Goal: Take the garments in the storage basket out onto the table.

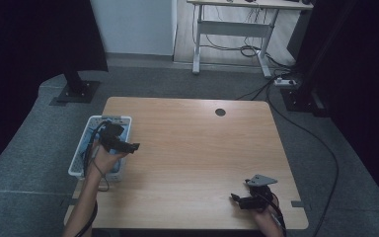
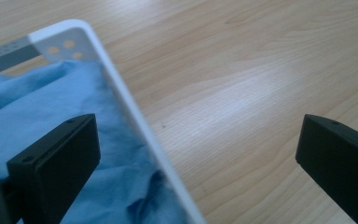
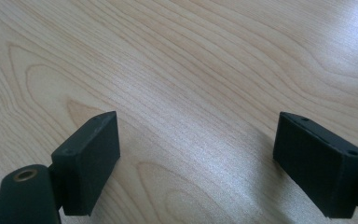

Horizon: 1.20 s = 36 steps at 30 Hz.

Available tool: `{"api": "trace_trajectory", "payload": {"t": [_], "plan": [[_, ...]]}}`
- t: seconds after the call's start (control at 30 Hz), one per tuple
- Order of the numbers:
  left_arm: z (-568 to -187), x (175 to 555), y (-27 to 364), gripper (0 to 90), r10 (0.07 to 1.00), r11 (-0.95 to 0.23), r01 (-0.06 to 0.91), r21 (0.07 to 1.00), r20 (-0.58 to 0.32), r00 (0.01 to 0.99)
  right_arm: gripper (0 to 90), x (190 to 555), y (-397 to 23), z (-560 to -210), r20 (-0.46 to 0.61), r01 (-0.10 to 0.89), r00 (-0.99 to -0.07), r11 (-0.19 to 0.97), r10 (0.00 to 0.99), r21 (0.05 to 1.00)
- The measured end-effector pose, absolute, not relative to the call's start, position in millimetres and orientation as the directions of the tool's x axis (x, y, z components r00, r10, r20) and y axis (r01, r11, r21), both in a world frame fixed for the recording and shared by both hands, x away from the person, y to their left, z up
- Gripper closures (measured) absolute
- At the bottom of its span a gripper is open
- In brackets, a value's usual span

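My left gripper [image 2: 196,154] hangs with jaws apart over the white basket [image 2: 135,116] at the table's left edge. Its blue cloth [image 2: 37,116] looks soft and light; I'd pinch a raised fold. Right gripper [image 3: 196,163] gapes, empty, near the front right corner.

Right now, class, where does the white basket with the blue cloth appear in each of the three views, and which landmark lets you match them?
High view: the white basket sits at the table's left edge, under the left gripper.
Left gripper view: its rim runs diagonally across the left half, blue cloth inside.
Right gripper view: the basket is not in it.
Shared landmark: the light wooden table.
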<state>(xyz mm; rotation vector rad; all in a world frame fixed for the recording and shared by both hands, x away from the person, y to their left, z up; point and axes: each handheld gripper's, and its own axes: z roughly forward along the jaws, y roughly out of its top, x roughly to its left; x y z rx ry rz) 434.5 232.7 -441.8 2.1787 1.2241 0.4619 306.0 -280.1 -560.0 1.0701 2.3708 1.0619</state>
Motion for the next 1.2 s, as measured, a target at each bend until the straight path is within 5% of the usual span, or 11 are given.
{"api": "trace_trajectory", "payload": {"t": [1.2], "plan": [[-497.6, 472.7, 298.5, 0.0, 0.950, -0.296, 0.828, 0.477, 0.054, 0.308, 14.1, 306.0, -280.1, -559.9, 0.004, 0.502, -0.663, 0.441, 0.748, 0.744]]}}
